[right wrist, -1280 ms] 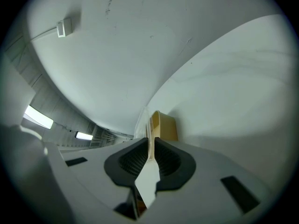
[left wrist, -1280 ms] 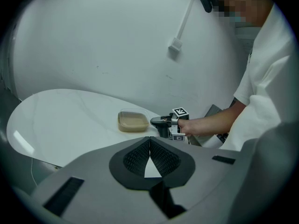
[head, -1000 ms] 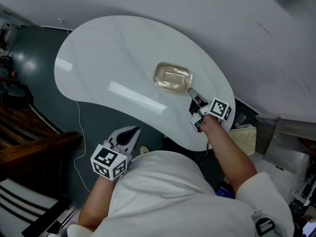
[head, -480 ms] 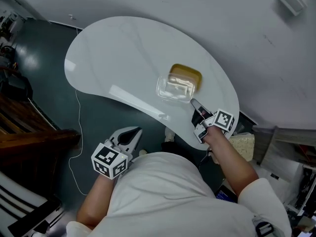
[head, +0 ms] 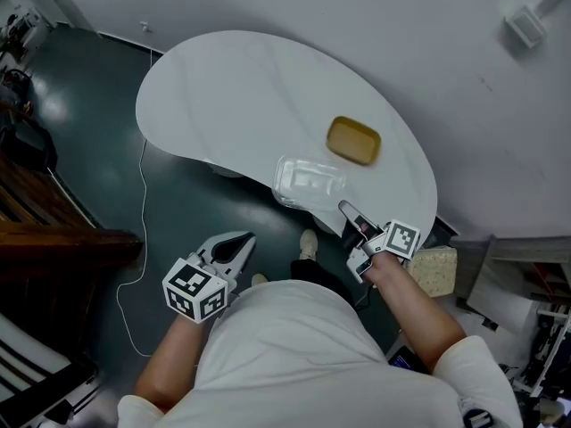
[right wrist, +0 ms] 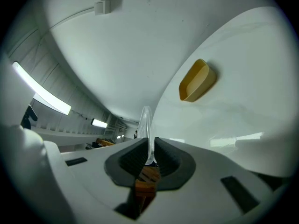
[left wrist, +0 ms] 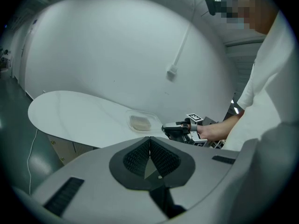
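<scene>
A yellow shallow container [head: 353,140] sits open on the white curved table [head: 232,87]. My right gripper [head: 343,210] is shut on the rim of a clear plastic lid [head: 308,181], held in the air over the table's near edge, apart from the container. In the right gripper view the lid [right wrist: 147,125] stands edge-on between the jaws of the right gripper [right wrist: 150,146], with the container [right wrist: 196,81] beyond. My left gripper [head: 234,243] hangs low beside the person's body, off the table, shut with nothing in it. The left gripper view shows its jaws together, the left gripper [left wrist: 149,143] facing the lid [left wrist: 140,122].
A white cable box [head: 525,25] is fixed on the wall behind the table. A thin cord [head: 141,203] runs across the dark floor at left. Dark wooden furniture [head: 45,248] stands at far left. A pale speckled block [head: 433,270] lies right of the table.
The right gripper lifted the clear lid off the yellow container and drew it toward the person, past the table's near edge. The container stayed put, uncovered. The left gripper held still.
</scene>
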`<action>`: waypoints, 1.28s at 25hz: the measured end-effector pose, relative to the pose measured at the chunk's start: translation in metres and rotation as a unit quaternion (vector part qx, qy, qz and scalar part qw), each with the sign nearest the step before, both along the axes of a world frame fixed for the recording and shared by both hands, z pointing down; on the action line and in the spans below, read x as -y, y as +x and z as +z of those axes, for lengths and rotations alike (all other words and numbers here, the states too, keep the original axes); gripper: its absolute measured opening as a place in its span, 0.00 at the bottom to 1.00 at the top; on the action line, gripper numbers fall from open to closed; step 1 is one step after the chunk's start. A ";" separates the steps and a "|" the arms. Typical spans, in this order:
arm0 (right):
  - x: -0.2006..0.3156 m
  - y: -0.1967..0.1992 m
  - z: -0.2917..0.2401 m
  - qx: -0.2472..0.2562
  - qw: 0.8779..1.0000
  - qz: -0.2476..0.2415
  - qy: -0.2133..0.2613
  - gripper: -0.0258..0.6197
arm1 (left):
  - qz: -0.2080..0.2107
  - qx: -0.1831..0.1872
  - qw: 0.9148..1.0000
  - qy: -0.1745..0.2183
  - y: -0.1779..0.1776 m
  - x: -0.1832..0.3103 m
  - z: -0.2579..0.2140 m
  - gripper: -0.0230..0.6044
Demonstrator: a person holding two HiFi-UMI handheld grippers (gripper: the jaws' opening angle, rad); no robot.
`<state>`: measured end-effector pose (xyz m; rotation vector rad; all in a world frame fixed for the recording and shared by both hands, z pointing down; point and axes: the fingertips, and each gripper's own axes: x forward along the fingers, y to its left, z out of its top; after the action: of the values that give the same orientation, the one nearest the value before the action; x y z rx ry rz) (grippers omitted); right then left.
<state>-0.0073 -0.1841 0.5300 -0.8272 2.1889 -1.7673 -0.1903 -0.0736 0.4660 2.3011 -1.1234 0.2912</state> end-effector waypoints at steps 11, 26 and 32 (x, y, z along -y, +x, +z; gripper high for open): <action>-0.093 -0.037 -0.037 0.017 1.000 -0.017 0.015 0.11 | -0.021 -0.026 0.999 0.017 -0.043 -0.054 -0.007 0.06; -0.163 -0.033 -0.040 0.008 0.999 -0.017 0.031 0.11 | -0.032 -0.031 0.999 0.032 -0.048 -0.100 -0.006 0.06; -0.173 -0.028 -0.040 0.011 0.999 -0.013 0.029 0.11 | -0.033 -0.030 0.999 0.029 -0.044 -0.110 -0.003 0.06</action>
<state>-0.0348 -0.0108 0.4899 -0.7665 2.2361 -1.7089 -0.2340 0.0366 0.4631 2.3024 -1.1884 0.1651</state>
